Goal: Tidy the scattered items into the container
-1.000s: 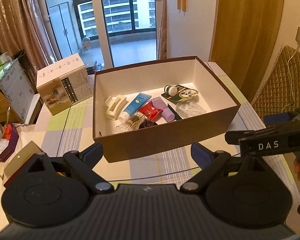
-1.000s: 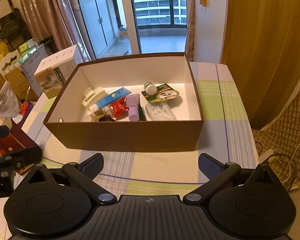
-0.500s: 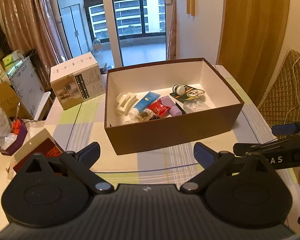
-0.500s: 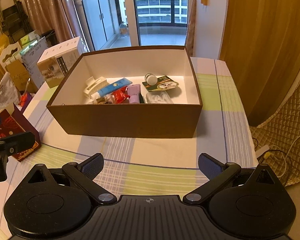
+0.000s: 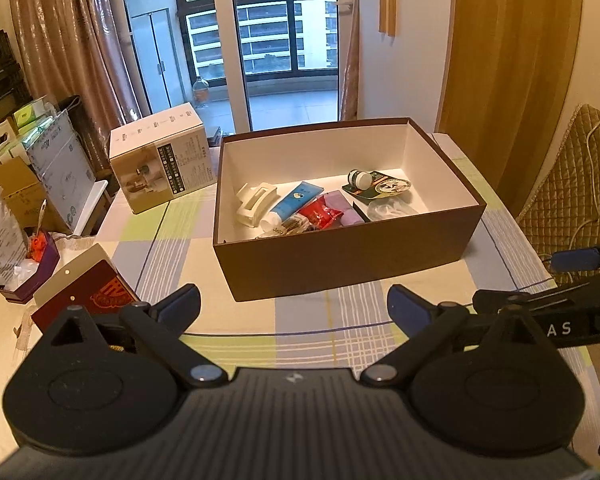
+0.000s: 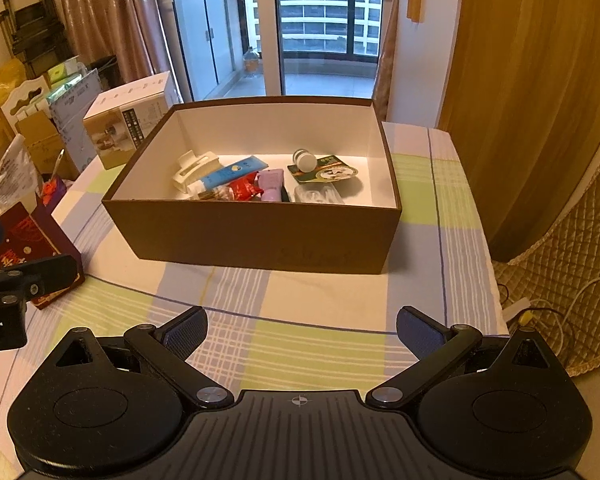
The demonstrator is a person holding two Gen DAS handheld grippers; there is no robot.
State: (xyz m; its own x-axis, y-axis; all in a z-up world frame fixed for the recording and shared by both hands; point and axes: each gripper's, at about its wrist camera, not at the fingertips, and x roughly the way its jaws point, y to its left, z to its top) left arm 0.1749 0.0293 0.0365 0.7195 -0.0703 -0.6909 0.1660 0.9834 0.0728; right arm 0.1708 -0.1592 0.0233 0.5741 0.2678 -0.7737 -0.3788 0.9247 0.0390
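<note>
On the checked pastel tablecloth [image 6: 332,344] ahead of me sits the brown cardboard box with a white lining [image 5: 340,256], open at the top. Inside it I see a cream plastic hair claw [image 5: 256,202] at the left, a blue squeeze tube [image 5: 294,204] beside it, a red foil sachet [image 5: 320,212], a lilac tube [image 5: 346,210], a small white-capped jar [image 5: 358,178] resting on a dark green printed card [image 5: 384,186], and a clear plastic packet [image 5: 388,210] toward the right. My left gripper [image 5: 294,306] hovers short of the box's near wall, its blue-padded fingers spread wide with nothing between them. My right gripper [image 6: 302,330] does likewise, fingers wide apart and empty. Off to the left stand a white printed carton [image 5: 164,164] and a dark red gift box [image 6: 24,248].
</note>
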